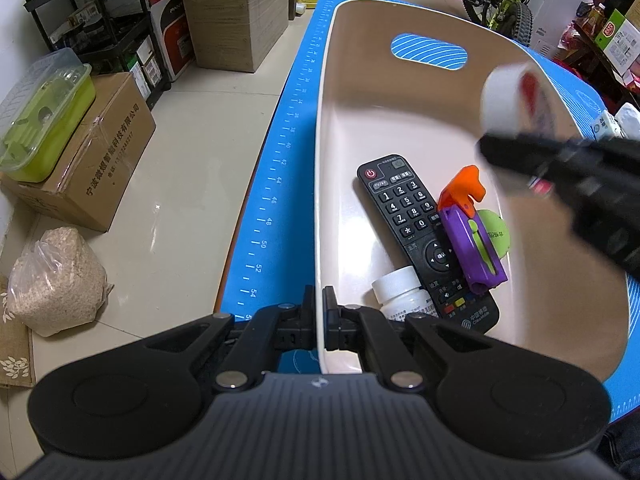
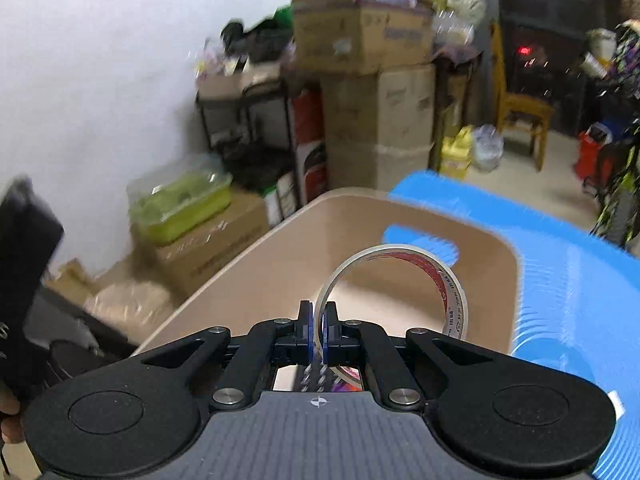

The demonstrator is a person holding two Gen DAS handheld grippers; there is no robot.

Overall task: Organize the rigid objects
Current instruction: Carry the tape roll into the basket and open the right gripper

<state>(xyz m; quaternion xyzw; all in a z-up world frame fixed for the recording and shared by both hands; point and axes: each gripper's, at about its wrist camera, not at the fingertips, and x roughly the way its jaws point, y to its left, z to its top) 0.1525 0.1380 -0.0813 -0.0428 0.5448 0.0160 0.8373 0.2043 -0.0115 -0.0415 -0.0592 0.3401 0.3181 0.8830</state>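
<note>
A beige basket (image 1: 320, 184) stands on a blue mat (image 1: 272, 184). My left gripper (image 1: 319, 312) is shut on its near rim, one finger inside and one outside. In the basket lie a black remote (image 1: 416, 220), a purple and orange toy (image 1: 472, 240), a green ball (image 1: 494, 236) and a white bottle (image 1: 400, 296). My right gripper (image 2: 319, 320) is shut on the wall of a clear tape roll (image 2: 452, 300), held over the basket (image 2: 256, 248). In the left wrist view the right gripper (image 1: 486, 148) and the tape roll (image 1: 508, 100) show blurred above the basket's right side.
Left of the mat's edge, on the tiled floor, are cardboard boxes (image 1: 84, 176), a green lidded container (image 1: 44, 120) and a bag of grain (image 1: 56, 280). A bicycle (image 1: 504, 0) stands at the back right. Small items (image 1: 616, 124) lie on the mat right of the basket.
</note>
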